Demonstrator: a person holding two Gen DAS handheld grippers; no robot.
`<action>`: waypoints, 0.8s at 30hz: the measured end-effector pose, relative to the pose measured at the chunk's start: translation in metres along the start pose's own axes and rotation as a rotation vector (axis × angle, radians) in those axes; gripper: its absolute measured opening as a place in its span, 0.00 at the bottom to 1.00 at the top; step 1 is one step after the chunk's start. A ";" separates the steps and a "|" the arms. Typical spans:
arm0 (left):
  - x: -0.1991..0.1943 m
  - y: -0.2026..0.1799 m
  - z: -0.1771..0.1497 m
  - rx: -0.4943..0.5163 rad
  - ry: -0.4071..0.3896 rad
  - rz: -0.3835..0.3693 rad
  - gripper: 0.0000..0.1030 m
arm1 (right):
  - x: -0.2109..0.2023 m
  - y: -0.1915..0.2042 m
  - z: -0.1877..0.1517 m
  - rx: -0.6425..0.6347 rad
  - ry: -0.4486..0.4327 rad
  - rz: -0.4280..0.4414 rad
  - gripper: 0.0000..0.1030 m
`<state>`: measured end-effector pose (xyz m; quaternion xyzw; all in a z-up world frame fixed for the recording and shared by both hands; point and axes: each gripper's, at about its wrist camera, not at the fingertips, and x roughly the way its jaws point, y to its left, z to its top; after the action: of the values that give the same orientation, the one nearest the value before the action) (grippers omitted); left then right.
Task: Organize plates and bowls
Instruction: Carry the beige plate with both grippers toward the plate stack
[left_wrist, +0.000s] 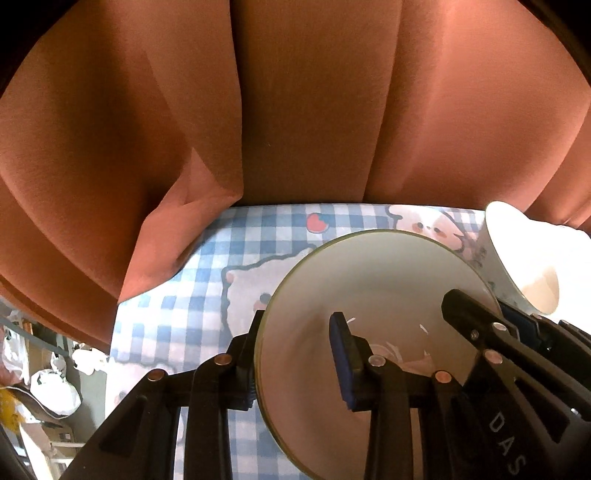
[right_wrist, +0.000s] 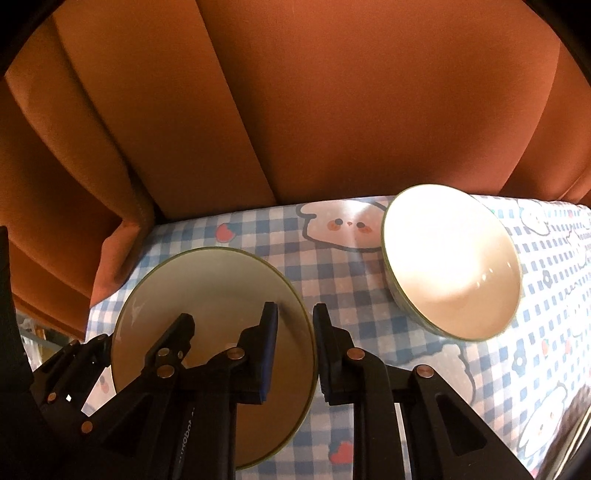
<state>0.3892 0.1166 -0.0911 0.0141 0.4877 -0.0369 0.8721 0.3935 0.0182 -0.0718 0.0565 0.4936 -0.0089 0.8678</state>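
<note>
A cream plate (left_wrist: 369, 280) with a thin green rim lies on the blue-checked cartoon tablecloth (left_wrist: 207, 280). My left gripper (left_wrist: 297, 325) is shut on the plate's left rim, one finger outside the edge and the blue-padded one inside. My right gripper (right_wrist: 295, 312) is shut on the same plate (right_wrist: 207, 288) at its right rim, its jaws straddling the edge. Each gripper shows in the other's view: the right gripper (left_wrist: 491, 314) and the left gripper (right_wrist: 144, 332). A cream bowl (right_wrist: 450, 266) with a green rim stands upright to the right of the plate, and it shows as the bowl (left_wrist: 524, 266) at the right edge.
An orange curtain (right_wrist: 295, 110) hangs right behind the table's far edge and drapes over its far left corner. Past the table's left edge, white plastic bags (left_wrist: 55, 391) and clutter lie on the floor below. The tablecloth (right_wrist: 369, 295) runs between plate and bowl.
</note>
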 end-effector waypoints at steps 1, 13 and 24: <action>-0.005 -0.001 -0.003 0.000 0.000 0.000 0.32 | -0.004 0.000 -0.002 -0.002 0.000 0.002 0.22; -0.076 -0.036 -0.044 -0.009 -0.034 0.022 0.32 | -0.064 -0.026 -0.039 -0.008 -0.014 0.034 0.22; -0.136 -0.099 -0.087 -0.027 -0.065 0.058 0.32 | -0.133 -0.080 -0.082 -0.033 -0.045 0.085 0.22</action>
<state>0.2366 0.0302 -0.0198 0.0153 0.4591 -0.0055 0.8882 0.2494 -0.0582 -0.0061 0.0630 0.4714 0.0347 0.8790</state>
